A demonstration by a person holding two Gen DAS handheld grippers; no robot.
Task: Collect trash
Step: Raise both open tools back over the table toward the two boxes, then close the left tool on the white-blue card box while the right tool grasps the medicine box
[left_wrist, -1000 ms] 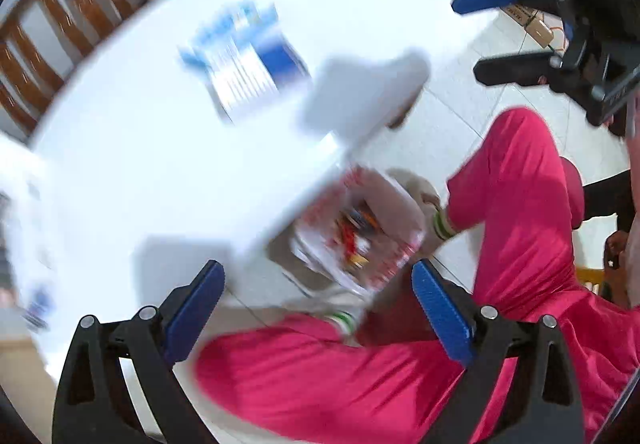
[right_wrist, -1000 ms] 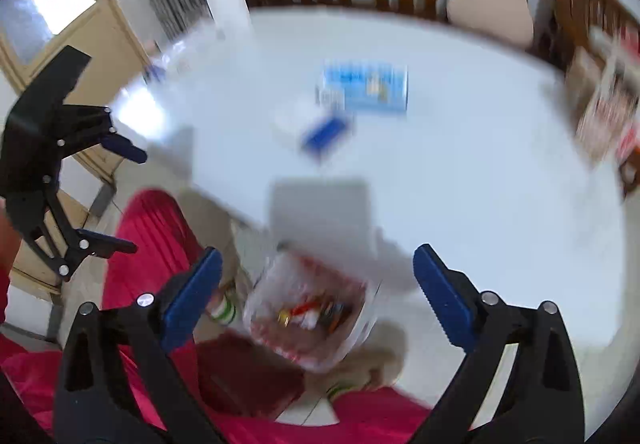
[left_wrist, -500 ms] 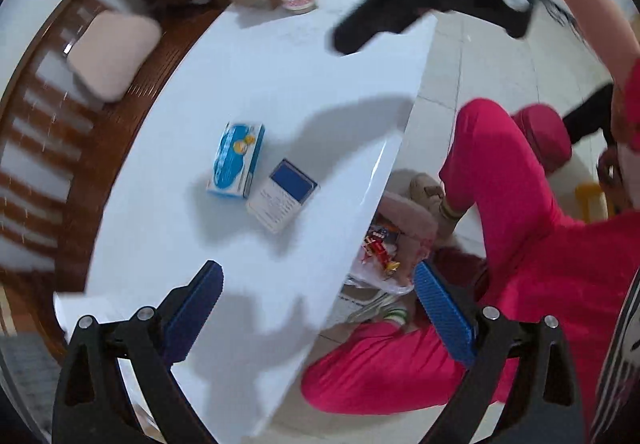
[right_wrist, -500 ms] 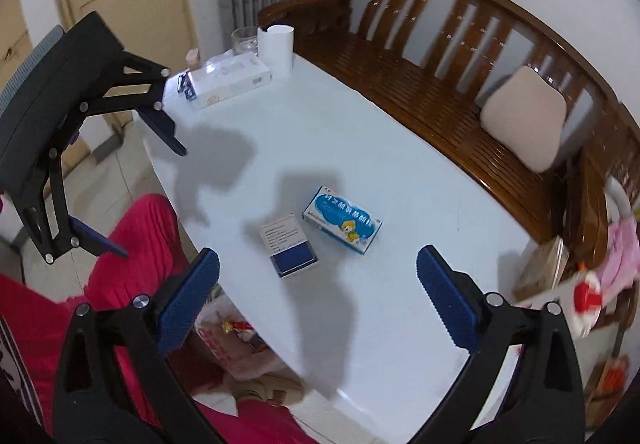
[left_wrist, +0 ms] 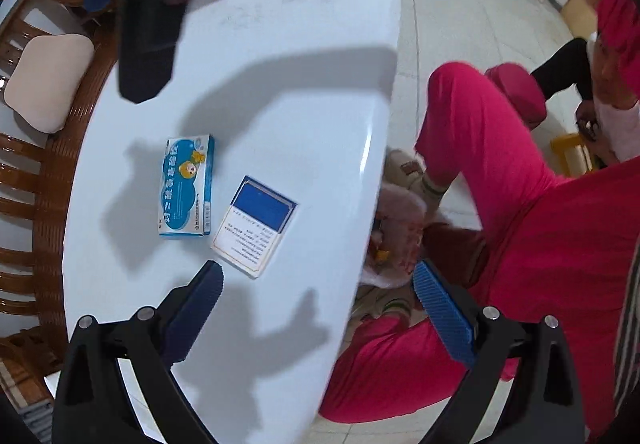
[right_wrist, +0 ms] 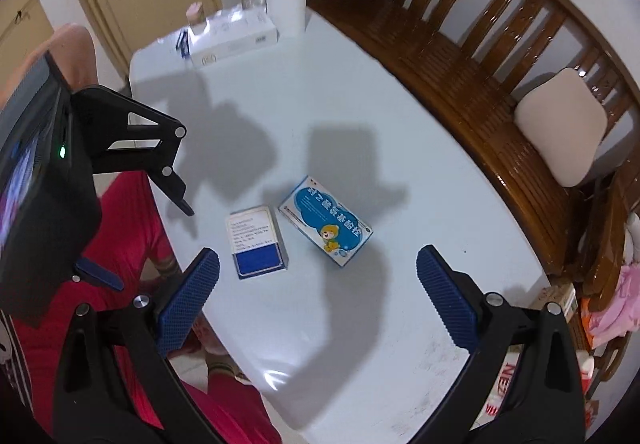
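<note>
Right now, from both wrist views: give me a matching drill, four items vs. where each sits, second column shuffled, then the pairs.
Things:
1. cartoon box
2. blue-and-white box
3. paper roll
4. trash bag

Places:
A. upright at the far end of the table, near the door
B. mid-table, on the side nearer the bench
C. on the floor below the table edge, by the person's legs
D. mid-table, on the side nearer the person

Pairs: 1-B, 2-D, 3-A, 4-C
</note>
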